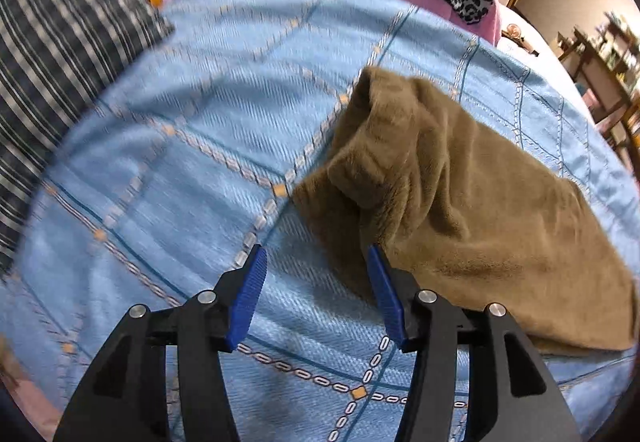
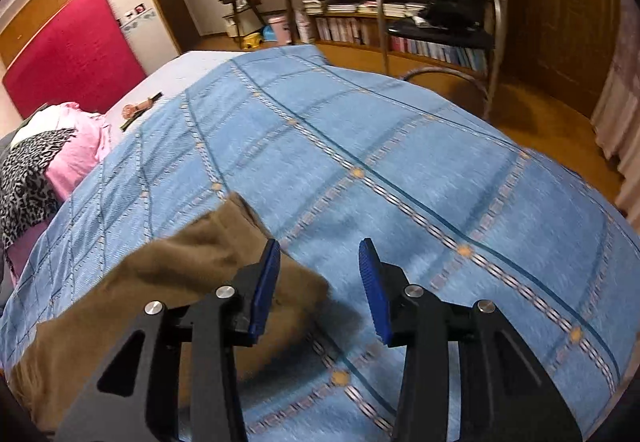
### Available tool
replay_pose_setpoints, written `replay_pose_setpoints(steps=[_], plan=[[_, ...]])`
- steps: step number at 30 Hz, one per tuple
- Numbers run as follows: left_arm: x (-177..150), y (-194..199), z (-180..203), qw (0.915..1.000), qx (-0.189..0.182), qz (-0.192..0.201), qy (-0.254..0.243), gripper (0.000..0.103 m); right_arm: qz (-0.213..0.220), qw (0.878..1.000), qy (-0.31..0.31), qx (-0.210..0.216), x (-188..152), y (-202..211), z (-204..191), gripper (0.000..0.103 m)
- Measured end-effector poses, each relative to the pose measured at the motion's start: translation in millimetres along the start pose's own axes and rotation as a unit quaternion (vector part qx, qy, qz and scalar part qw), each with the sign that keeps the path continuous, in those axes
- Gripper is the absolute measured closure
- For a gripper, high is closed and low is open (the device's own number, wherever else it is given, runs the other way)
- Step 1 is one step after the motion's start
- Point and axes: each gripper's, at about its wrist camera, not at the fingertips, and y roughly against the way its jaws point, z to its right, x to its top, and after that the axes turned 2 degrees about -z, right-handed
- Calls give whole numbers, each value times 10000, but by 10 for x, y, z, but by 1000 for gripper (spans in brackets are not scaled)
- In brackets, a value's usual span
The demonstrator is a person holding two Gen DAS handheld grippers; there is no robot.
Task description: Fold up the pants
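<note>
Lying folded on the blue checked bedspread (image 1: 168, 202) are the brown pants (image 1: 460, 210); the left hand-held gripper (image 1: 316, 262) is held apart above the fabric's edge, gripping nothing; the right hand-held gripper (image 2: 318, 258) is likewise spread, empty, beside the pants.

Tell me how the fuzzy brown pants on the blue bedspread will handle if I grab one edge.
The fuzzy brown pants probably go floppy: they lie bunched in soft folds. The plush nap should grip ridged pads. They look light, likely dragging across the blue checked bedspread rather than lifting flat.
</note>
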Motion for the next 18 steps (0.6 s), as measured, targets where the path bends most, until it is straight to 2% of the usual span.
replay_pose_setpoints(steps=[2, 3, 6, 10, 11, 12, 14, 15, 18], plan=[[23, 105, 105, 9996, 122, 190, -152, 50, -104, 9998, 136, 133, 84, -158, -127, 61], [38, 152, 168, 9992, 178, 279, -229, 50, -189, 9994, 190, 239, 115, -236, -183, 58], [86, 263, 427, 9972, 240, 485, -520, 50, -472, 9970, 488, 376, 206, -541, -379, 42], [113, 223, 858, 9924, 126, 615, -1055, 50, -701, 9931, 917, 181, 235, -888, -556, 41], [128, 180, 984, 9910, 99, 629, -1179, 50, -762, 9920, 992, 185, 231, -955, -580, 46], [144, 130, 1075, 9899, 65, 639, -1265, 50, -806, 9909, 1054, 226, 229, -1002, -605, 66], [210, -28, 1263, 9882, -25, 649, -1384, 50, -749, 9908, 1097, 267, 252, -1013, -674, 78], [253, -102, 1335, 9882, -76, 627, -1398, 50, -654, 9910, 1149, 219, 253, -994, -725, 81], [428, -437, 1508, 9888, -198, 531, -1384, 50, -289, 9897, 1394, -143, 276, -957, -858, 81]])
